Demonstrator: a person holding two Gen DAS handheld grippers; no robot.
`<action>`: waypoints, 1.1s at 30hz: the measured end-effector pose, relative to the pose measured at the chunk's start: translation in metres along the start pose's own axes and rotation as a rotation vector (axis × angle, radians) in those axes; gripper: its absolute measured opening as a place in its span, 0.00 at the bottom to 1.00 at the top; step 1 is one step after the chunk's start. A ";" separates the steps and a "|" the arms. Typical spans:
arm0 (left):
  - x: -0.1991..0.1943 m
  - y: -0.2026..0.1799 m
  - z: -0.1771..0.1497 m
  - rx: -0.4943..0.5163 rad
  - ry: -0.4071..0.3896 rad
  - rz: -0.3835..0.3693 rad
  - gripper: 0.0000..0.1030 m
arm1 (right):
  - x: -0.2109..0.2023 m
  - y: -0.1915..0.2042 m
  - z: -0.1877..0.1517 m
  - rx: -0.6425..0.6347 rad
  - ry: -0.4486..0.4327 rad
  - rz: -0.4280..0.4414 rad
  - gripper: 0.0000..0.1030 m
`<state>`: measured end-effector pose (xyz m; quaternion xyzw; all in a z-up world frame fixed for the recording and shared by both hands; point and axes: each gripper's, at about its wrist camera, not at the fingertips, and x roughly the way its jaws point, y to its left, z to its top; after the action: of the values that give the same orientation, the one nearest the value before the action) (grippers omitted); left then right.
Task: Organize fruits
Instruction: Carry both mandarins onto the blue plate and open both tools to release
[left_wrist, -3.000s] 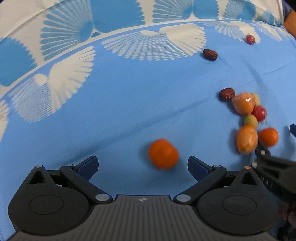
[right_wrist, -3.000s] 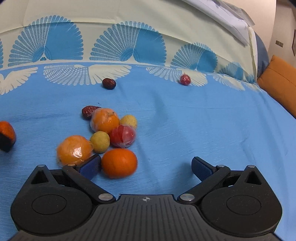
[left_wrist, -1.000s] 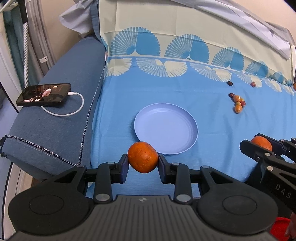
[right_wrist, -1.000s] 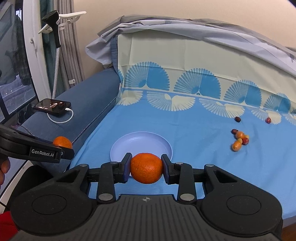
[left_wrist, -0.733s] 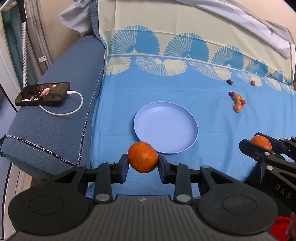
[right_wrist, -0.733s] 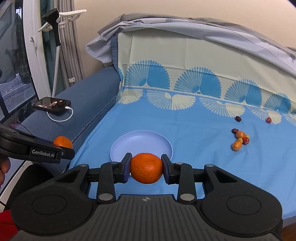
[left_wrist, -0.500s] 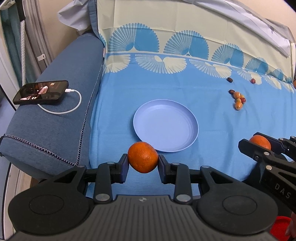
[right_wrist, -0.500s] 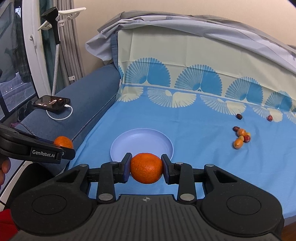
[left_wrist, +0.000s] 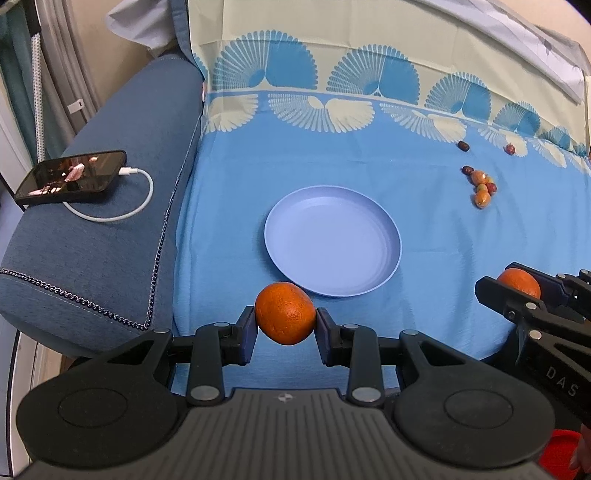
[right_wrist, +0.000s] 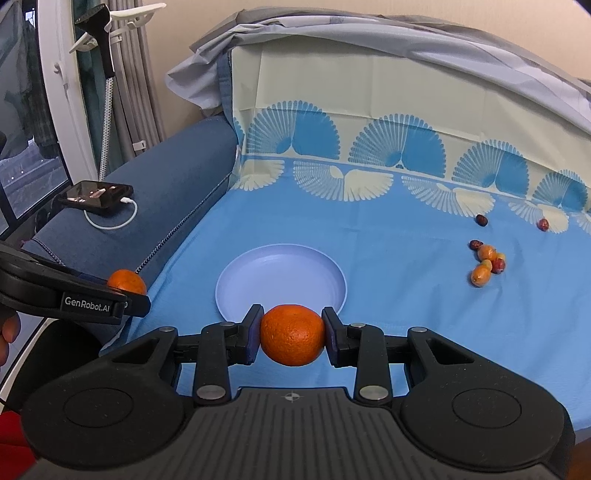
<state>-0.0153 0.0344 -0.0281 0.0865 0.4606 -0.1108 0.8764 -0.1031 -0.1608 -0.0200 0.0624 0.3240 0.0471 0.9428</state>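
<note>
My left gripper (left_wrist: 285, 318) is shut on an orange tangerine (left_wrist: 285, 313), held above the near edge of the sofa, short of the empty blue plate (left_wrist: 333, 242). My right gripper (right_wrist: 291, 329) is shut on a second tangerine (right_wrist: 292, 334), held just in front of the plate (right_wrist: 281, 280). The right gripper with its fruit also shows at the right of the left wrist view (left_wrist: 518, 283); the left one shows at the left of the right wrist view (right_wrist: 125, 282). A cluster of small fruits (left_wrist: 482, 186) lies far right on the blue cloth (right_wrist: 485, 264).
Two dark red dates (left_wrist: 463, 146) (left_wrist: 510, 148) lie apart behind the cluster. A phone (left_wrist: 72, 181) on a white charging cable (left_wrist: 125, 210) rests on the blue sofa arm at the left. The patterned cloth rises up the backrest.
Three seconds ago both grippers were open down among the fruits. Now each holds a tangerine near the plate. Over the last second both have edged slightly towards the plate.
</note>
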 end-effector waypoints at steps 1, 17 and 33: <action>0.002 0.000 0.001 -0.002 0.006 -0.001 0.36 | 0.003 0.000 0.000 0.002 0.004 -0.004 0.35; 0.090 0.000 0.047 0.003 0.146 -0.002 0.36 | 0.095 -0.016 0.002 -0.008 0.112 -0.012 0.35; 0.213 -0.018 0.090 0.107 0.245 0.042 0.39 | 0.213 -0.022 0.010 -0.127 0.241 0.038 0.36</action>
<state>0.1679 -0.0296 -0.1543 0.1556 0.5556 -0.1056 0.8099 0.0714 -0.1564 -0.1442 0.0025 0.4298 0.0927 0.8982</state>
